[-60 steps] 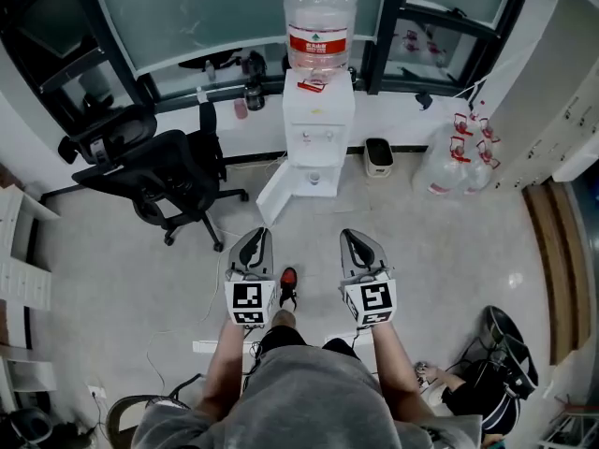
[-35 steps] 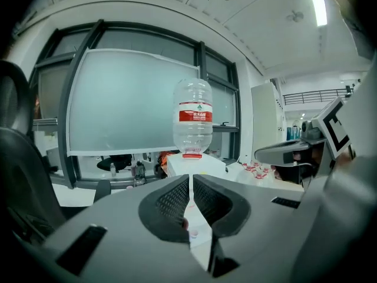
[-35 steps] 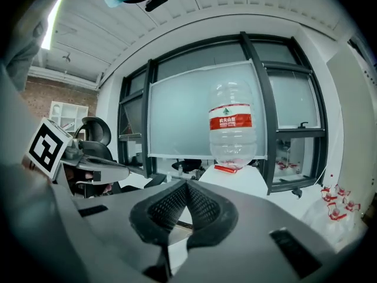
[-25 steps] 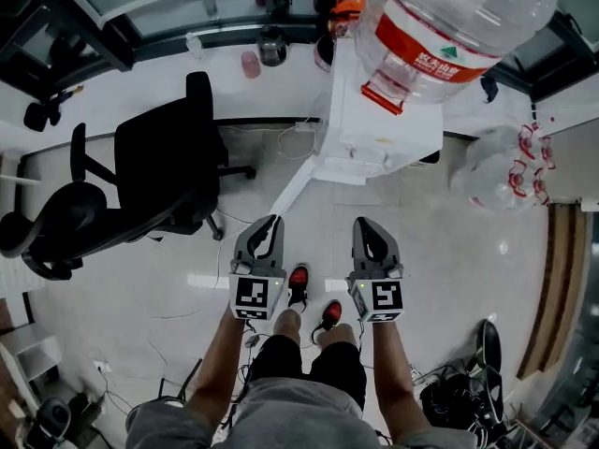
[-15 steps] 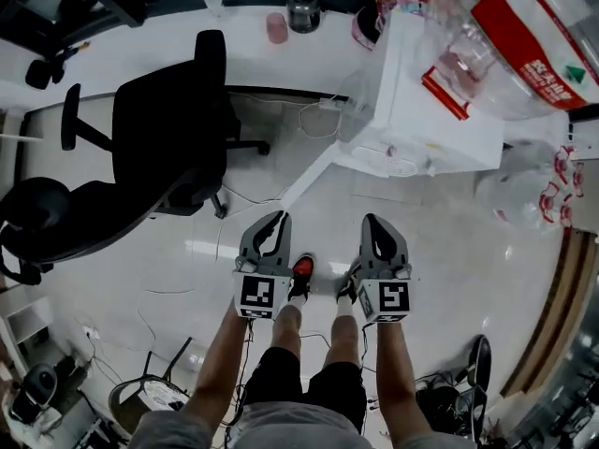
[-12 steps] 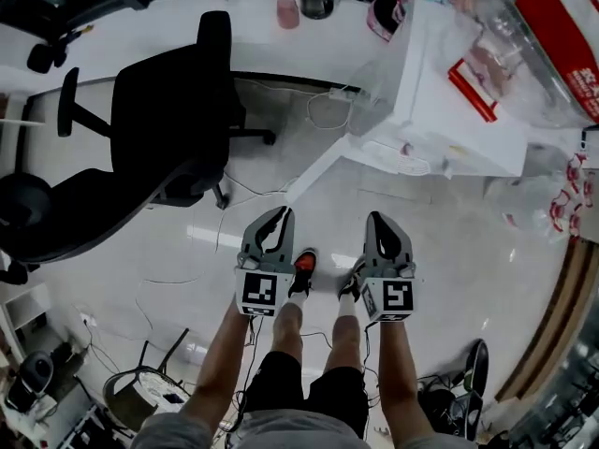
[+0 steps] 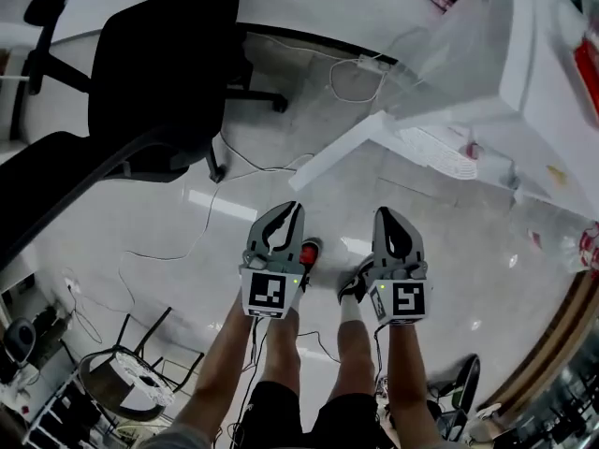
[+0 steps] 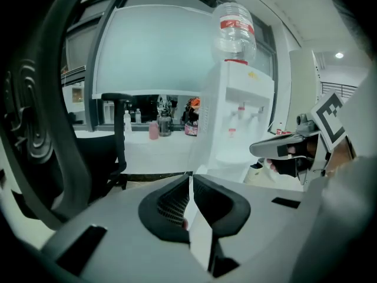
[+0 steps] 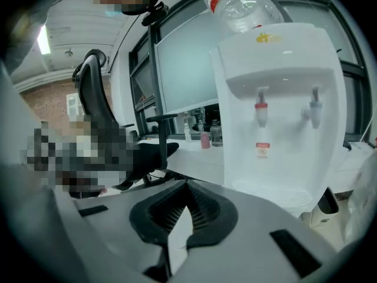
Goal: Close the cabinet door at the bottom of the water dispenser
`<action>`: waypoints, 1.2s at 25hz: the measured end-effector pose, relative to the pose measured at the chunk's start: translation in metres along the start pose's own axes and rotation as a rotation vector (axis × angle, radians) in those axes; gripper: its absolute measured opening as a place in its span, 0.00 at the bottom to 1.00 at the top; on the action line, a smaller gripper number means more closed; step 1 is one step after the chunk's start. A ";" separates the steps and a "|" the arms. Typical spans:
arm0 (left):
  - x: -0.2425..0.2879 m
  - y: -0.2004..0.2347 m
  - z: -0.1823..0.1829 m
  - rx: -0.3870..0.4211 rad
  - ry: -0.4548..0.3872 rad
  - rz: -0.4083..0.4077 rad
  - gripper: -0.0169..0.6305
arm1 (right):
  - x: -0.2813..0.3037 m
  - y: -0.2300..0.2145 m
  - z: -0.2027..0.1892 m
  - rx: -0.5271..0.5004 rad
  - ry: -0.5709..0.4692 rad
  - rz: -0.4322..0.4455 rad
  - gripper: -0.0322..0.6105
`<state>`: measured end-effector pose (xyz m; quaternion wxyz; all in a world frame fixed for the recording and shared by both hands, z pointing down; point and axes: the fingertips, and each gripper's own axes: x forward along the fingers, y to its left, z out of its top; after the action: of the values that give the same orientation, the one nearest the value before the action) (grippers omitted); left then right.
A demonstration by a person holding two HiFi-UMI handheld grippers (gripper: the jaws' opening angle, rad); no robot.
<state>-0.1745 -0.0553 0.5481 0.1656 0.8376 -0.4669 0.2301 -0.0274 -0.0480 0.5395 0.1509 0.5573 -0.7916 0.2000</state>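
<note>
The white water dispenser [image 7: 547,73] fills the upper right of the head view. Its bottom cabinet door [image 7: 339,150] stands swung open, a white panel slanting out to the left over the floor. My left gripper [image 7: 284,215] and right gripper [image 7: 394,221] hang side by side above the floor, short of the door and touching nothing. Both are shut and empty. In the left gripper view the dispenser [image 8: 238,125] with its bottle [image 8: 234,28] stands ahead, beyond the shut left gripper [image 8: 189,180]. In the right gripper view the dispenser [image 9: 283,117] looms close behind the shut right gripper [image 9: 187,188].
A black office chair [image 7: 154,73] stands at the left, close to the open door. Cables [image 7: 239,166] trail across the glossy floor. The person's feet in red shoes [image 7: 310,251] are just under the grippers. A small metal rack [image 7: 126,382] sits bottom left.
The view has closed in on the dispenser and dropped lower. Both grippers have sunk toward the floor, still side by side and shut.
</note>
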 end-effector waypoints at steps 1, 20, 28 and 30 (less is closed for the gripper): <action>0.005 0.001 -0.012 -0.002 0.007 0.003 0.09 | 0.005 0.000 -0.011 -0.002 0.008 0.008 0.07; 0.080 0.024 -0.144 0.056 0.182 0.059 0.41 | 0.027 -0.003 -0.117 0.015 0.089 0.040 0.07; 0.094 0.034 -0.156 0.073 0.217 0.044 0.41 | 0.031 -0.006 -0.119 0.028 0.073 0.027 0.07; 0.096 0.036 -0.157 0.072 0.222 0.048 0.41 | 0.029 -0.008 -0.118 0.030 0.066 0.023 0.07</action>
<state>-0.1976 -0.0642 0.7339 0.1805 0.8010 -0.4572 0.3418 -0.0274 -0.0171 0.6577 0.1663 0.5434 -0.7894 0.2322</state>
